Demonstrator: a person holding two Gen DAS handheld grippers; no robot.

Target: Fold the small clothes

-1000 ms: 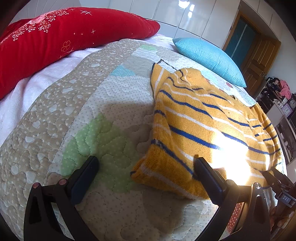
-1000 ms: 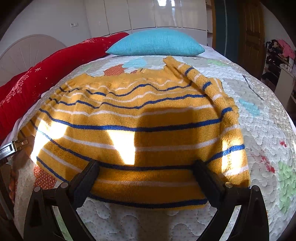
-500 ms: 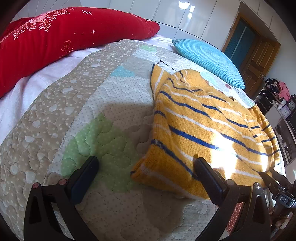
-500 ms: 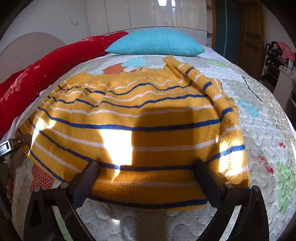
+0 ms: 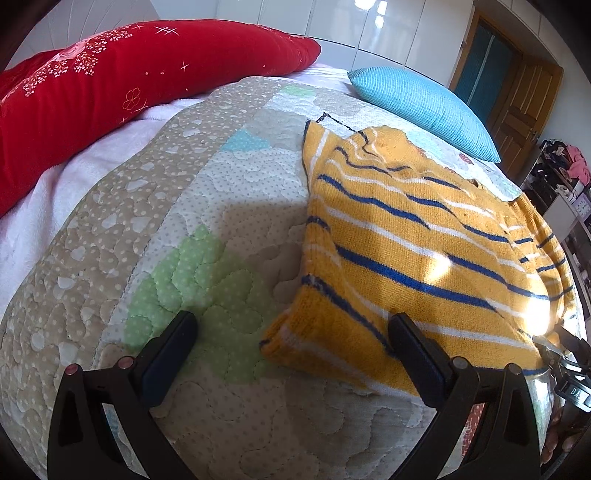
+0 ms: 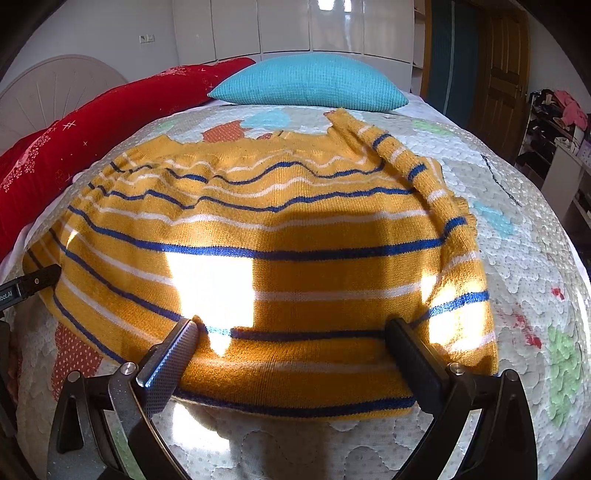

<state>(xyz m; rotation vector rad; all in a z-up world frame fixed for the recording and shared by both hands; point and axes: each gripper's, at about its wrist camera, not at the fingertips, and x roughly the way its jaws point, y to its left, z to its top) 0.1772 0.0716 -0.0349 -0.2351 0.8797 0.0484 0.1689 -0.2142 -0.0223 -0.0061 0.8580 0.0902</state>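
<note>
— Lying on the quilted bed (image 5: 155,206), is that the sweater (image 6: 273,236)?

— Yes: mustard-yellow knit with blue and white stripes, spread fairly flat, one sleeve folded in across its edge, sunlight patching it.

— And the tongs?

— Left tongs (image 5: 291,332) gape wide at the sweater's corner, clamping nothing. Right tongs (image 6: 291,332) stand wide apart over the hem, empty too.

— Anything behind?

— A red pillow (image 5: 110,85) and a blue pillow (image 6: 310,85).

Sweater (image 6: 280,258): chunky ribbed knit, looking matt and fuzzy. Quilt (image 5: 155,236): stitched cotton-like cloth, puckering softly. Red pillow (image 5: 110,85): showing a velvety nap. Blue pillow (image 6: 310,83): coarse waffle weave. Right gripper (image 6: 291,341) fingers (image 6: 166,365): showing black textured pads. Wardrobe doors (image 6: 295,26): gleaming glossy white
</note>
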